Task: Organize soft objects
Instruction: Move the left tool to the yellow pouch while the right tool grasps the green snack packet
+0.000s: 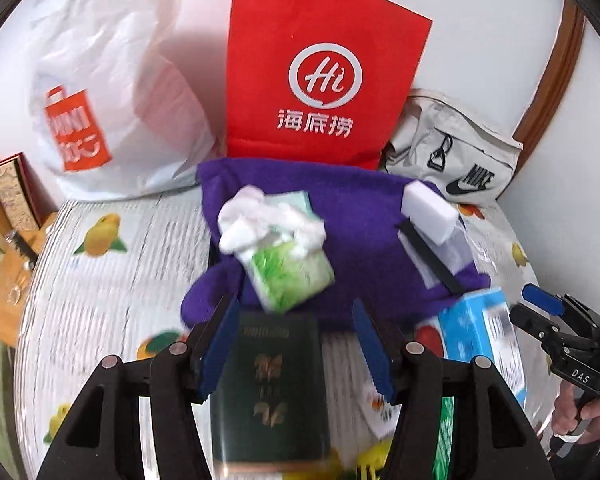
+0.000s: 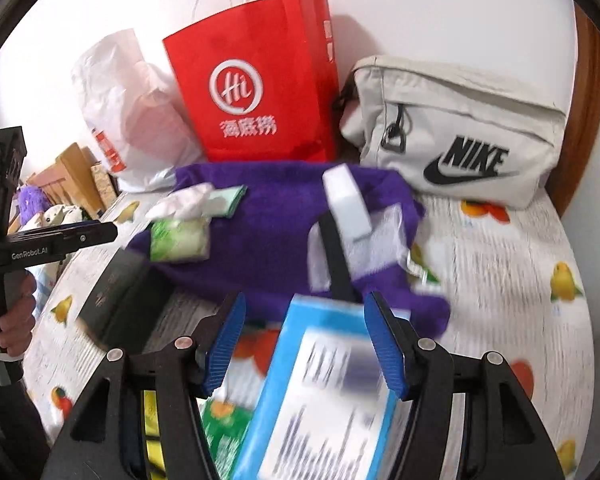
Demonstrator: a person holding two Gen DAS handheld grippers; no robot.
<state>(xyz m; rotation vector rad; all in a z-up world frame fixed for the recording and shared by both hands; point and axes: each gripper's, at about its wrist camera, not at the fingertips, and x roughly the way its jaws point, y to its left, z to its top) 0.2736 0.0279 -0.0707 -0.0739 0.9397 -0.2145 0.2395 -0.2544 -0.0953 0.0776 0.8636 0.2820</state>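
Both our grippers hang parted above a fruit-print bed cover: the left gripper [image 1: 296,344] grips nothing, its blue pads either side of a dark green booklet [image 1: 270,384] lying beneath it; the right gripper [image 2: 304,340] is likewise released, a blue box [image 2: 320,392] below and between its jaws, untouched as far as we can tell. Just ahead of both lies the purple towel [image 1: 340,216], spread flat, carrying a green tissue pack [image 1: 288,268] with crumpled tissue toward our left and a white sponge block [image 1: 428,212] toward our right. Beyond stand a red paper bag [image 1: 320,72], a white plastic bag [image 1: 100,80] and a beige Nike pouch [image 2: 460,132]. Lifting the towel now would likely spill its load. Motion blur smears the box label, and the towel's near edge sits hidden behind our fingers.
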